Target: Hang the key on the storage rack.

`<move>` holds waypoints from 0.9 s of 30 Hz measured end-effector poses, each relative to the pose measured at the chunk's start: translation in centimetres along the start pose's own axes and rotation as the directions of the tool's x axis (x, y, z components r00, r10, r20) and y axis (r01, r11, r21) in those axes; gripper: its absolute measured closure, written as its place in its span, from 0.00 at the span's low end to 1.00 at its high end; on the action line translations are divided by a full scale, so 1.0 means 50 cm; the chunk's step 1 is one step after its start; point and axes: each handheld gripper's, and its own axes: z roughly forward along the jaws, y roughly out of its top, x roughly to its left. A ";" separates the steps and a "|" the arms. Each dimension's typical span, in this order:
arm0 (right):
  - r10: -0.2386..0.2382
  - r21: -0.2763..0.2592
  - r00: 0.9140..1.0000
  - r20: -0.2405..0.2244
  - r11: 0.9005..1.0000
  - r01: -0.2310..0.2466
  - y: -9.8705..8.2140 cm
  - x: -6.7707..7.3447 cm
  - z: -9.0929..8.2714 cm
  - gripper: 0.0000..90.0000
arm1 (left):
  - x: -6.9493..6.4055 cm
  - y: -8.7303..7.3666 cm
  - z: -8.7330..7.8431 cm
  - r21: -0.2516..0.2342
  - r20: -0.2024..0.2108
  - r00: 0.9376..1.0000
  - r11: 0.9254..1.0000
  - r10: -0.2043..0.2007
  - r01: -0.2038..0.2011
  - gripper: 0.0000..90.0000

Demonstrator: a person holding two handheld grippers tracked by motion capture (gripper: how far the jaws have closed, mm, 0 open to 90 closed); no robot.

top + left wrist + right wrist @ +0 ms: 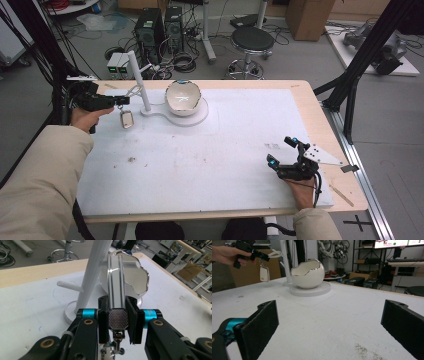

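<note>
High view: the left gripper (119, 100), held at the far left of the white table mat (200, 165), has its jaws clamped on the ring end of a keychain, whose pale tag (127, 119) dangles just above the mat, beside the white stand post (138, 80). Left gripper view: the jaws pinch a textured metal fob (118, 318) with a clasp hanging below; one short peg (68, 286) projects from the post near left of the jaws, and the egg-shaped bowl (136, 277) with a jagged silver rim sits just beyond, on the stand's round base. Right gripper view: the right gripper (332, 325) rests idle at the near right, jaws wide apart with nothing between them, well away from the bowl (307, 273) and the hanging tag (264, 274).

Judged step: carrying the keychain toward a peg of the stand. Risks: the freely swinging tag could strike the post or the bowl's thin rim; a narrow pinch on the smooth fob could slip and drop the keychain; an approach too low or off-line would miss the short peg or nudge the light stand.
</note>
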 end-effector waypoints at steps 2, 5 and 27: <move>0.009 0.003 1.000 0.000 1.000 -0.009 -0.002 0.000 0.001 0.00 | 0.000 -0.001 0.003 0.006 -0.006 1.000 1.000 0.012 -0.012 0.82; 0.011 0.001 1.000 0.002 1.000 -0.011 -0.004 0.000 0.001 0.00 | 0.001 -0.002 0.007 0.011 -0.013 1.000 1.000 0.019 -0.019 0.82; 0.000 0.000 1.000 0.020 1.000 0.000 -0.013 -0.001 0.003 0.01 | -0.082 -0.049 -0.052 -0.148 -0.113 0.975 0.967 0.192 -0.207 0.06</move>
